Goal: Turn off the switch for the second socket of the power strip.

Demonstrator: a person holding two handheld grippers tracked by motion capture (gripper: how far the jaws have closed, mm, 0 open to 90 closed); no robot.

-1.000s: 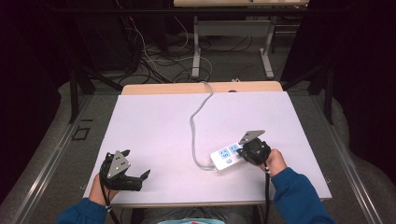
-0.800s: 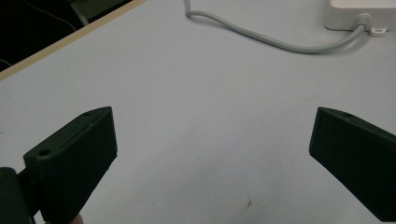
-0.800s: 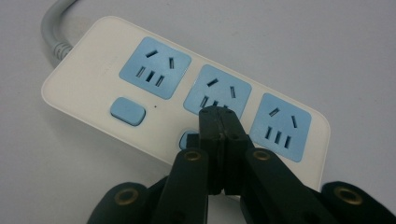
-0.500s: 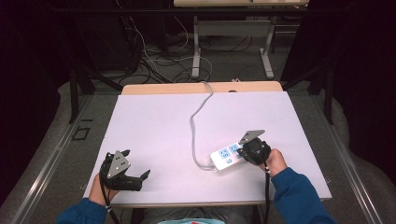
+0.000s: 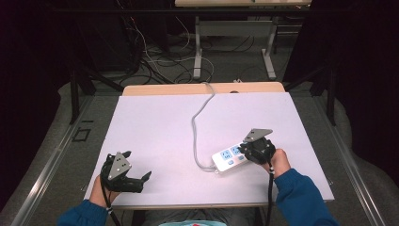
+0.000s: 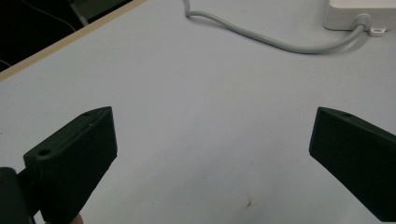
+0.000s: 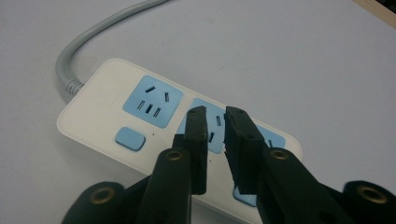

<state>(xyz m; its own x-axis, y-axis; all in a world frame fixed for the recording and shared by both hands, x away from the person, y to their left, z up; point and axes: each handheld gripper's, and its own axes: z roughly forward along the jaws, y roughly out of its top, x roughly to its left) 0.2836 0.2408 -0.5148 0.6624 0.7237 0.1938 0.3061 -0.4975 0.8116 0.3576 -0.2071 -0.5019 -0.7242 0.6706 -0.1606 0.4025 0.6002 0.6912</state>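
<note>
- A white desk (image 5: 155,127) filled the middle of the high view, with a dark floor and loose cables beyond its far edge.
- A white power strip (image 5: 229,158) lay flat on the desk, toward the near right, its blue sockets facing up.
- Its grey cord (image 5: 196,123) ran from the strip's left end, curved across the desk and dropped over the far edge.
- The right gripper (image 5: 257,149) sat over the right end of the strip, held by a hand in a blue sleeve.
- In the right gripper view, its fingers (image 7: 195,135) were nearly together, with a thin gap between them, and held nothing.
- Those fingers hung above the strip's (image 7: 140,116) middle socket; whether they touched it could not be told.
- A blue switch (image 7: 130,138) sat beside the first socket, near the cord end.
- The left gripper (image 5: 126,175) rested at the near left of the desk, well apart from the strip.
- In the left gripper view, its fingers (image 6: 74,154) stood wide apart over bare desk, holding nothing.
- The cord (image 6: 280,43) and a corner of the strip (image 6: 359,11) showed far off at the top of that view.
</note>
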